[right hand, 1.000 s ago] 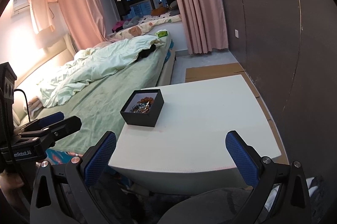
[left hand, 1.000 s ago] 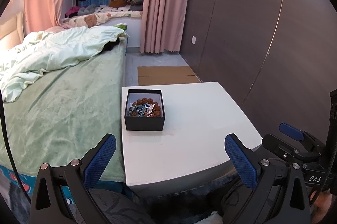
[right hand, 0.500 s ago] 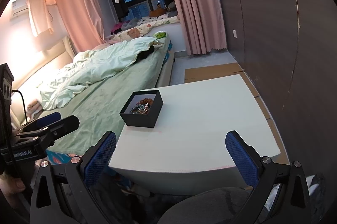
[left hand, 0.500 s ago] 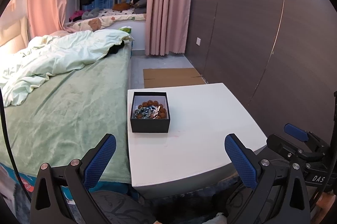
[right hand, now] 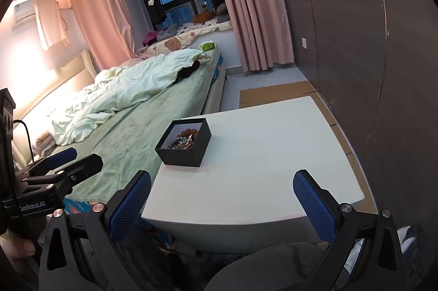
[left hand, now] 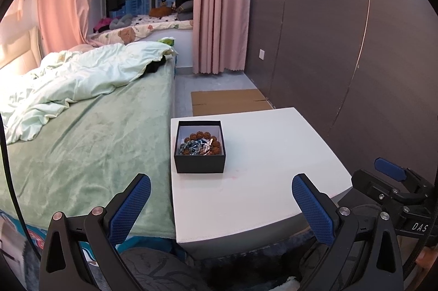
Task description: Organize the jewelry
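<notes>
A small black box (left hand: 199, 161) (right hand: 183, 154) stands on the left part of a white table (left hand: 262, 181) (right hand: 260, 162). Inside it lie a brown bead bracelet (left hand: 204, 136) and a tangle of blue and silver jewelry (left hand: 193, 148) (right hand: 180, 141). My left gripper (left hand: 220, 202) hangs open before the table's near edge, nothing between its blue pads. My right gripper (right hand: 221, 203) is open too, held back from the near edge, and empty. Each gripper shows at the side of the other's view: the right gripper (left hand: 394, 179) and the left gripper (right hand: 63, 162).
A bed (left hand: 82, 143) with a green cover and a rumpled pale duvet (left hand: 82, 77) touches the table's left side. A dark panelled wall (left hand: 342, 58) runs along the right. Flat cardboard (left hand: 227, 102) lies on the floor beyond the table. Pink curtains (left hand: 219, 3) hang at the window.
Both views have shifted a little: the box and table now sit slightly further right and lower in the left wrist view. Both grippers stay open and empty.
</notes>
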`<state>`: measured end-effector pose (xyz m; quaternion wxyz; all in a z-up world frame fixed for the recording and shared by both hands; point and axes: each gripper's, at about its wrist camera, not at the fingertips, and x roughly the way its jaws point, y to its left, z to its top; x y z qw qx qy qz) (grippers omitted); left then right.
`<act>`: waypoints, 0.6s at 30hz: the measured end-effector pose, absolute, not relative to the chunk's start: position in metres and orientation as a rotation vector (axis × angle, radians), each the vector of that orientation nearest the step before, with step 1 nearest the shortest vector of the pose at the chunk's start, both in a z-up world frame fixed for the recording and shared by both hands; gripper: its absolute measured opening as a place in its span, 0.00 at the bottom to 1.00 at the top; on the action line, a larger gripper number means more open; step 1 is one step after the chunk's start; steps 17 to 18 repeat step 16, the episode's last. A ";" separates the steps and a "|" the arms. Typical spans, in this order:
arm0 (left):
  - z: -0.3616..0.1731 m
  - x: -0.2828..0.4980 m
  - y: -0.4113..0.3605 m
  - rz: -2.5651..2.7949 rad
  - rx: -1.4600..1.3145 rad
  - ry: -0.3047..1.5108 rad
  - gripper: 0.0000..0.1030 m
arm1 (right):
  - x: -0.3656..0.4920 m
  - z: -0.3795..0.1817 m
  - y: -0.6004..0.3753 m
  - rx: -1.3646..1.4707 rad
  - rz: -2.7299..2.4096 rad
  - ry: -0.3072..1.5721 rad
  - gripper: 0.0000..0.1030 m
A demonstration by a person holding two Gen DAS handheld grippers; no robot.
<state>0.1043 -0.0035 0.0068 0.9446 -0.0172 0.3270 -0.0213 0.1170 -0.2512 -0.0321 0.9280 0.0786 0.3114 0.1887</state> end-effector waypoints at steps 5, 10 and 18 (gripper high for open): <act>0.007 0.103 -0.004 -0.047 -0.041 0.667 1.00 | 0.117 -0.032 -0.251 0.162 0.386 0.638 1.00; 0.006 0.099 -0.006 -0.059 -0.031 0.663 1.00 | 0.117 -0.033 -0.253 0.159 0.385 0.637 1.00; 0.007 0.093 -0.006 -0.065 -0.033 0.657 1.00 | 0.117 -0.030 -0.258 0.158 0.358 0.630 1.00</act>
